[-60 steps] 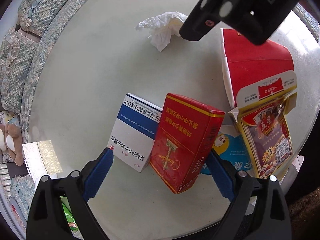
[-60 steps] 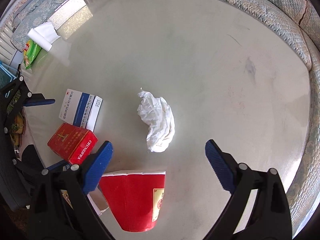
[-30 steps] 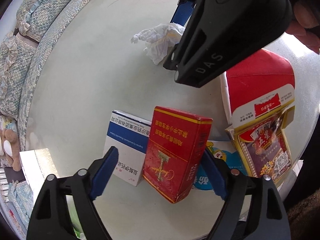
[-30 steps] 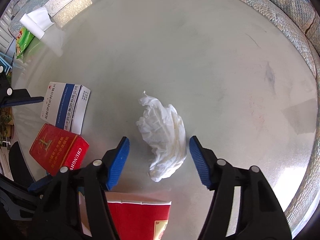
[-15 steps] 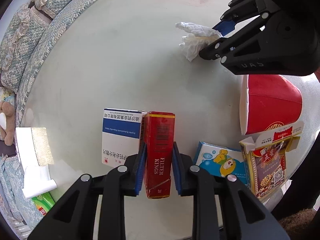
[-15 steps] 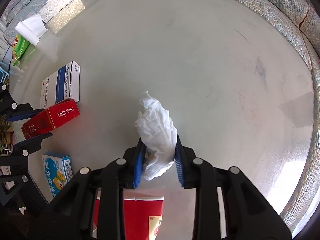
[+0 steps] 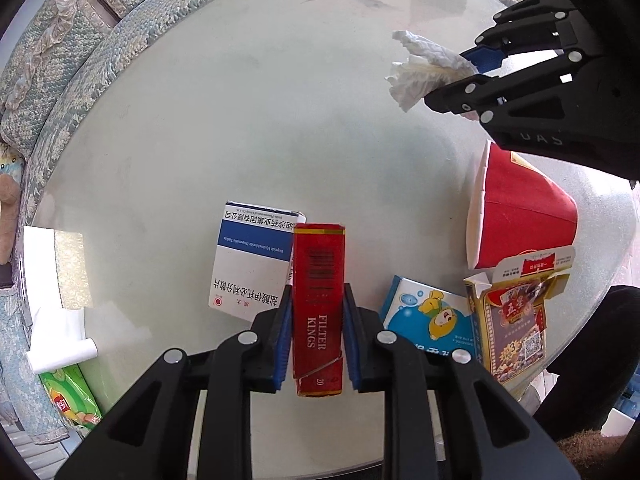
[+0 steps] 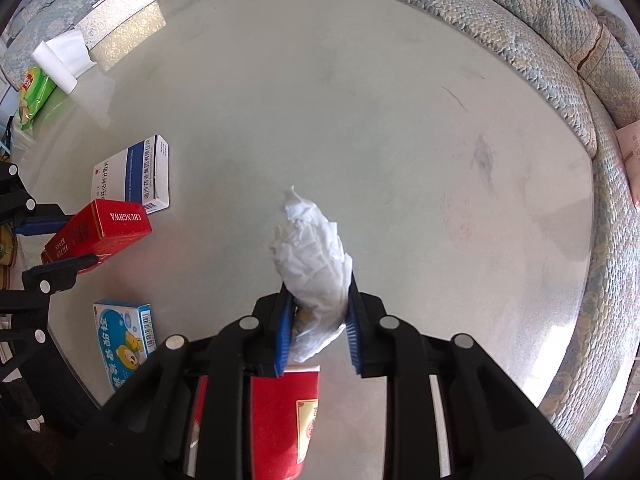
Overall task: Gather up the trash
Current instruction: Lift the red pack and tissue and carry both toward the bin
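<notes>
A round glass table point(image 7: 280, 100) with a pale top fills both views, and a blue-green patterned sofa point(image 7: 80, 40) curves around its far edge.

Closest in the left view, the left gripper point(image 7: 316, 336) has just closed. Its blue pads point(image 7: 283, 344) press on both sides of a red cigarette pack point(image 7: 319, 304), which stands on its narrow edge between them. The pack reads "FILTER KINGS". Just left of it lies a white and blue medicine box point(image 7: 252, 260), flat on the glass. To the right lies a blue box with a cartoon duck point(image 7: 430, 316), and beside that a torn yellow playing-card box point(image 7: 516, 320). Behind those lies a red paper cup point(image 7: 524, 216) on its side. On the left edge sit a white paper roll point(image 7: 60, 340), a green snack pack point(image 7: 70, 400) and a shiny silver box point(image 7: 60, 264).

Closest in the right view, the right gripper point(image 8: 318, 332) is squeezed tight on a crumpled white tissue point(image 8: 312, 256). Its blue pads point(image 8: 282, 332) pinch the low part, and the rest of the tissue sticks out past the tips. From the left view the tissue looks lifted off the glass, out past the red cup.
</notes>
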Demonstrator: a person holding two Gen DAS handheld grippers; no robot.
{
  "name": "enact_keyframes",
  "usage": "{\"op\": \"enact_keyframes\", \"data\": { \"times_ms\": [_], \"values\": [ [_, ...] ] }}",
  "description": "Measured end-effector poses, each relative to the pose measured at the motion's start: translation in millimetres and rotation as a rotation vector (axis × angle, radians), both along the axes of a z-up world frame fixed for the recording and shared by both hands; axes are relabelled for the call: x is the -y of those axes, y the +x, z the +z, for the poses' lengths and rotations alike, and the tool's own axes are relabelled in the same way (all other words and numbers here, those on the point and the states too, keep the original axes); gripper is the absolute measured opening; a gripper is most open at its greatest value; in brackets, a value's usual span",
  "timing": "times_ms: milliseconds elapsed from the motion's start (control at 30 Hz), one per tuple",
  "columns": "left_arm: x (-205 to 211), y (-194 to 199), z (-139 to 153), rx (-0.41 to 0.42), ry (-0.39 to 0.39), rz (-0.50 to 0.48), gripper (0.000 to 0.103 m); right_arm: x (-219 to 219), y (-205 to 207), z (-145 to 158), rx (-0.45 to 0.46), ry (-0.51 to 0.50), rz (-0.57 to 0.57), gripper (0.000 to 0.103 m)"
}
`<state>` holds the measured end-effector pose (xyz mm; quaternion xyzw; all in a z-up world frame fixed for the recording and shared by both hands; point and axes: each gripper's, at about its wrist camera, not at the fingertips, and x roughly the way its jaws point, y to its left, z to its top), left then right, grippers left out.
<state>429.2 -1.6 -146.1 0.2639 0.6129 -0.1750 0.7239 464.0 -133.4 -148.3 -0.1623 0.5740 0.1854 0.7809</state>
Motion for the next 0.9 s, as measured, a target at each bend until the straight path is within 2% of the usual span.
{"op": "enact_keyframes", "data": {
  "times_ms": [233, 533, 733, 900],
  "values": [
    [-7.5, -21.8, 49.3, 0.058, -0.058, 0.007, 0.023, 3.8, -28.8, 44.8, 0.063, -0.01, -0.027, 0.023],
    [-14.0, -96.3, 113.0, 0.129, -0.103, 0.011, 0.023, 11.9, -110.4, 108.4, 0.152, -0.014, -0.036, 0.023],
    [-15.8, -154.2, 132.2, 0.156, -0.119, -0.003, 0.023, 16.4, -174.3, 124.5, 0.178, -0.025, -0.039, 0.023],
    [-13.3, -200.7, 127.4, 0.131, -0.138, -0.008, 0.023, 15.3, -227.5, 120.7, 0.173, -0.021, -0.034, 0.023]
  ]
}}
